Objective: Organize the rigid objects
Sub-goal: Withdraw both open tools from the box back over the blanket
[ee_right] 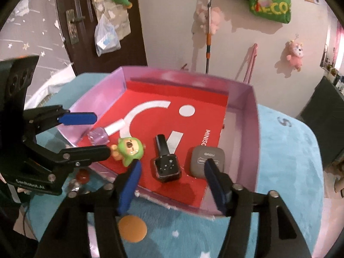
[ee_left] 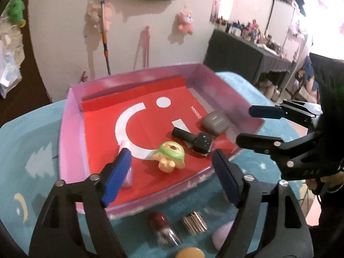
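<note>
A pink box (ee_left: 73, 129) (ee_right: 253, 129) with a red liner stands on a teal fuzzy cover (ee_right: 290, 161). Inside lie a green-hooded figurine (ee_left: 171, 157) (ee_right: 129, 150), a black nail polish bottle (ee_left: 194, 139) (ee_right: 165, 163), a grey earbud case (ee_left: 215, 121) (ee_right: 206, 159) and a pale pink bottle (ee_right: 100, 136), which the left finger half hides in the left wrist view. My left gripper (ee_left: 171, 151) (ee_right: 102, 133) hangs open over the box's near left part with nothing gripped. Over the near right part my right gripper (ee_right: 173, 162) (ee_left: 244, 124) is open and holds nothing.
In front of the box on the cover lie a red-capped small bottle (ee_left: 159, 221) (ee_right: 82, 176), a gold ribbed piece (ee_left: 194, 222), a pink rounded thing (ee_left: 223, 234) and an orange round object (ee_right: 132, 228). A wall with hanging plush toys rises behind the box.
</note>
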The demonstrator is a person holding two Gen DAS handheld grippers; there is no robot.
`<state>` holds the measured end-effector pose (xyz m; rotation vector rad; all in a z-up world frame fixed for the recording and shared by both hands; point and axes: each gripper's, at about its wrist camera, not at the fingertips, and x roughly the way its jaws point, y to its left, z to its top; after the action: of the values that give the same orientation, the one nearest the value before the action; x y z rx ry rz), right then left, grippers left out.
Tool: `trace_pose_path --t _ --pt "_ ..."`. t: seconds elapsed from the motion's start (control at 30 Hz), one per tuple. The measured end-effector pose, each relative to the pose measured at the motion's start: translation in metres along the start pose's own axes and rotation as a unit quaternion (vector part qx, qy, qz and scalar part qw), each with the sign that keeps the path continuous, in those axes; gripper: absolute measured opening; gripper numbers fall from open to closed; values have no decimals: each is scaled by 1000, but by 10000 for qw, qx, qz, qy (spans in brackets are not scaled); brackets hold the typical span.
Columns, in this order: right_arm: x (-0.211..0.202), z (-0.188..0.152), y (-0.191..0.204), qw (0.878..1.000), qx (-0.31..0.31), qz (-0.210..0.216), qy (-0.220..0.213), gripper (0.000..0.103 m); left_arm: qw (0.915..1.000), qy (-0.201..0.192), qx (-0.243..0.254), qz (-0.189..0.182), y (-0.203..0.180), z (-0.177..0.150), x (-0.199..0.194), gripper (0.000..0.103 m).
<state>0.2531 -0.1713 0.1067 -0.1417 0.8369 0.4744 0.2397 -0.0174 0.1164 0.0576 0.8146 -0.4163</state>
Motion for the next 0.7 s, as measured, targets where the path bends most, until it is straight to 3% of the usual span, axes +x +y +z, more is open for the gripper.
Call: trace_pose_path --t 0.23,0.43,0.7 --pt "-63 -14 14 9984 104 -29 -548 84 9974 -624 -252 275 -18 -23 -59 94" --pt "-114 -40 28 9943 254 -58 -1034 99 9906 -1185 -356 585 -38 -53 -103 97" --pt "-157 -94 43 9862 627 -208 -1516 103 9798 -1688 -482 954 -65 -104 -134 100"
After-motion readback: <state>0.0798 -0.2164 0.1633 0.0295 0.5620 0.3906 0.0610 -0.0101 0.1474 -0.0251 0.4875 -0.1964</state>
